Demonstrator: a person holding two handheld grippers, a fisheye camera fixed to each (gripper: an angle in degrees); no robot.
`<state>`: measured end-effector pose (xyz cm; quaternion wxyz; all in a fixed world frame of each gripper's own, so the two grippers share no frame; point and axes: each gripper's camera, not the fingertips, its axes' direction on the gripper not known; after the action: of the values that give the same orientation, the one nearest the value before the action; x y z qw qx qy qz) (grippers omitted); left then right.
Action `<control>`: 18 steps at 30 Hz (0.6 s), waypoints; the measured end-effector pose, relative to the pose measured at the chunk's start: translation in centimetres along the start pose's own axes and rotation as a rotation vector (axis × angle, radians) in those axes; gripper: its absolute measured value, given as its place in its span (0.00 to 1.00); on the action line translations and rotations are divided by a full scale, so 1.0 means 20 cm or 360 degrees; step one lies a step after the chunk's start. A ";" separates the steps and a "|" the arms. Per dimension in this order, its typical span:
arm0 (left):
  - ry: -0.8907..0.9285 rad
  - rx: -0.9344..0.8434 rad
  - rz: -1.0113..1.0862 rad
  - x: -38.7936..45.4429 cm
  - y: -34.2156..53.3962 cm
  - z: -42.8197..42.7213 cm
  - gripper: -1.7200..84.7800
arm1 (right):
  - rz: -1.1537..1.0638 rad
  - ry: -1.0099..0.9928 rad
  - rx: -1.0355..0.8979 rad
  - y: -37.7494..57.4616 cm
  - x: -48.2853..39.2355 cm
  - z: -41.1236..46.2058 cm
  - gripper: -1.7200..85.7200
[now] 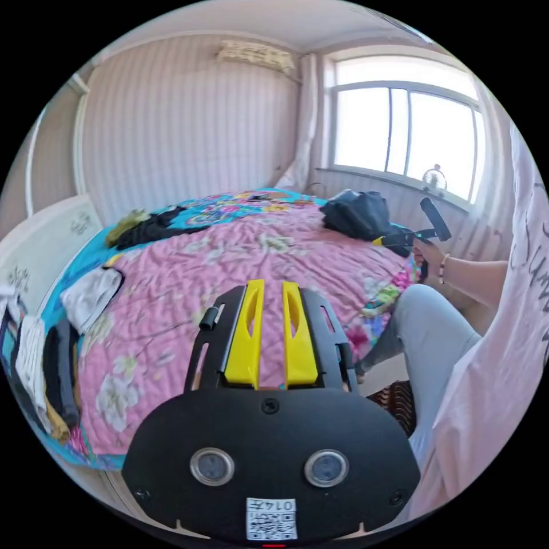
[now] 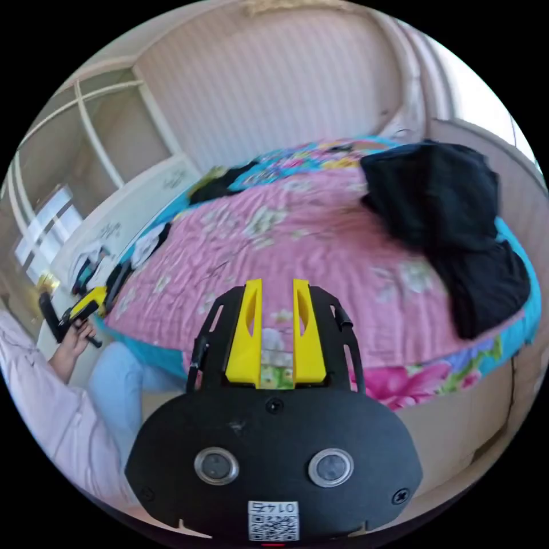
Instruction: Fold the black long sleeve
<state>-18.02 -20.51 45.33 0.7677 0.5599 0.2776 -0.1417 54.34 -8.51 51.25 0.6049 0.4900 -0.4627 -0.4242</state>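
**Both grippers empty above the bed, black garment bunched at the far edge**

In the left gripper view, the left gripper (image 1: 272, 286) has its yellow jaws narrowly parted, with nothing between them; only the pink floral quilt (image 1: 229, 269) shows through the gap. Beyond the jaw tips and off to their right, the black long sleeve (image 1: 360, 214) lies crumpled near the bed's edge below the window (image 1: 406, 134). Just beside it, a hand (image 1: 428, 247) holds the right gripper (image 1: 382, 241). Left of the jaws, stacked clothes (image 1: 51, 354) lie along the quilt's edge.

In the right gripper view, the right gripper (image 2: 277, 283) likewise has a narrow gap between its jaws, holding nothing. The black long sleeve (image 2: 452, 223) is heaped ahead and to the right of the tips, well apart from them. Far to the left, a hand (image 2: 74, 338) grips the left gripper (image 2: 91, 297).
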 end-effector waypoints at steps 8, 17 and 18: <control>0.0355 -0.0078 0.0354 0.88 -0.47 0.44 0.15 | 0.0586 0.0732 0.0821 0.02 0.58 -0.56 0.16; 0.0636 -0.0275 0.0874 1.75 -0.86 1.17 0.16 | 0.1233 0.0656 0.0914 0.04 1.13 -0.79 0.21; 0.0685 -0.0253 0.0951 1.88 -0.92 1.29 0.16 | 0.1242 0.0654 0.0865 0.01 1.15 -0.81 0.20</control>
<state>9.54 -47.31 14.60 0.7403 0.5719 0.2672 0.2315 75.06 -27.49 53.37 0.6473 0.4937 -0.5761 0.0735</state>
